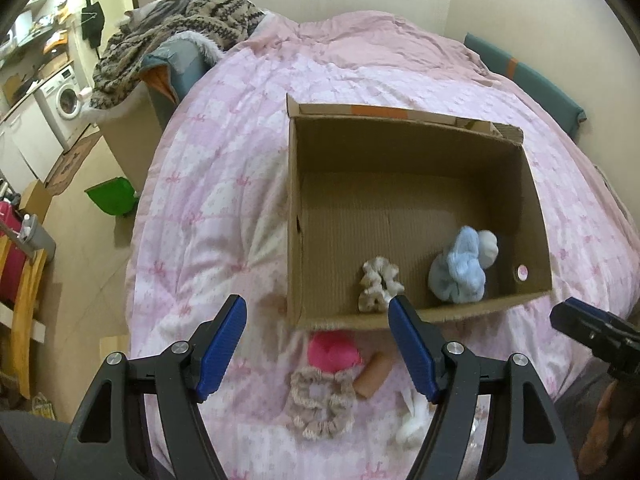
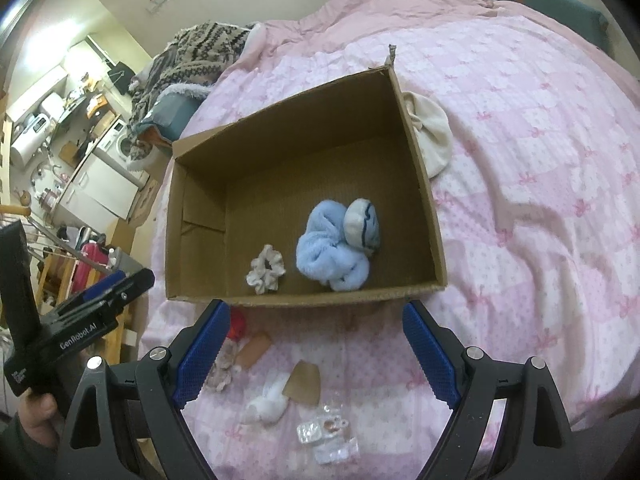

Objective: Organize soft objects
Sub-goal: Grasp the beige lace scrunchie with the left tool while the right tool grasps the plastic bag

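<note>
Soft things (image 1: 458, 266) partly sorted: blue fluffy bundle and a small cream scrunchie (image 1: 378, 282) lying inside the cardboard box (image 1: 400, 148), both near its front wall, just beside each other but apart. Box open-topped, resting on the pink quilt (image 1: 224, 184) of a bed.

Still outside the box, on the quilt just in front of its near wall: a pink plush lump (image 1: 334, 354), a larger beige scrunchie (image 1: 322, 404) touching it, a tan roll (image 1: 374, 372) beside those, and a white fluffy piece (image 1: 412, 424). Seen from the right wrist, also a brown card scrap (image 2: 304, 384) and some clear plastic packets (image 2: 324, 434) near the white piece. Cream cloth bundle (image 2: 430, 136) lying against the outside of the box's right wall.

Left gripper (image 1: 318, 318) hanging above the loose pile, jaws spread wide, nothing between the blue pads. Right gripper (image 2: 316, 322) likewise wide apart and empty, hovering over the quilt in front of the box. Each one visible at the edge of the other's view, held in a hand (image 2: 36, 408).

Patterned knit blanket (image 1: 172, 28) heaped past the bed's far left corner; washing machine (image 1: 66, 100) off to the left.
</note>
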Tool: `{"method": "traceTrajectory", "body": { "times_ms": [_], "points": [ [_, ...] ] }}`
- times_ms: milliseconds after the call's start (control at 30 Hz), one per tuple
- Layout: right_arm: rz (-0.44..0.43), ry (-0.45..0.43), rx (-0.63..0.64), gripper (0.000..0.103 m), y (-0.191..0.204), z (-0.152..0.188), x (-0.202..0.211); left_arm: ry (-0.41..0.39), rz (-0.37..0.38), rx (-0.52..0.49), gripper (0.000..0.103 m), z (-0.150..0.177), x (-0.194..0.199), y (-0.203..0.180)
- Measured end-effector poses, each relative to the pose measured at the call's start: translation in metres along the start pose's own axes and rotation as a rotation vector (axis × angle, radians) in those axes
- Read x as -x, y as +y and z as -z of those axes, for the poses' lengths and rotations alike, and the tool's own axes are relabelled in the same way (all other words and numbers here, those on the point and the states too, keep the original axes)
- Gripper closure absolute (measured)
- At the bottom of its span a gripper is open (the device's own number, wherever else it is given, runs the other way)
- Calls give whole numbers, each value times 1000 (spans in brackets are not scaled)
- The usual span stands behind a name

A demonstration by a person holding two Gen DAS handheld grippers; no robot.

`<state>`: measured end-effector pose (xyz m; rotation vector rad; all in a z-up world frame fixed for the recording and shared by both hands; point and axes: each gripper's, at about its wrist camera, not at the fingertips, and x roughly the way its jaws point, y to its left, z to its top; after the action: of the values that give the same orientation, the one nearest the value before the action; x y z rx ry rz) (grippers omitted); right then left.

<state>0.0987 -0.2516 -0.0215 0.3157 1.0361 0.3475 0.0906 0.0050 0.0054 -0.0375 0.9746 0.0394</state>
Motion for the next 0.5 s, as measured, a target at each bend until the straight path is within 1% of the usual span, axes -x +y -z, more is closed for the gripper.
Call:
{"method": "traceTrajectory", "body": {
  "times_ms": [133, 233, 500],
  "points": [
    [6, 5, -20, 10, -4, 12, 3, 14, -9, 0, 32, 12, 3, 1],
    [9, 13, -33, 10, -7, 18, 5, 17, -7, 22, 32, 17, 8, 3],
    [21, 9, -42, 10, -4, 26, 14, 16, 2, 47, 32, 31, 21, 8]
  ]
}}
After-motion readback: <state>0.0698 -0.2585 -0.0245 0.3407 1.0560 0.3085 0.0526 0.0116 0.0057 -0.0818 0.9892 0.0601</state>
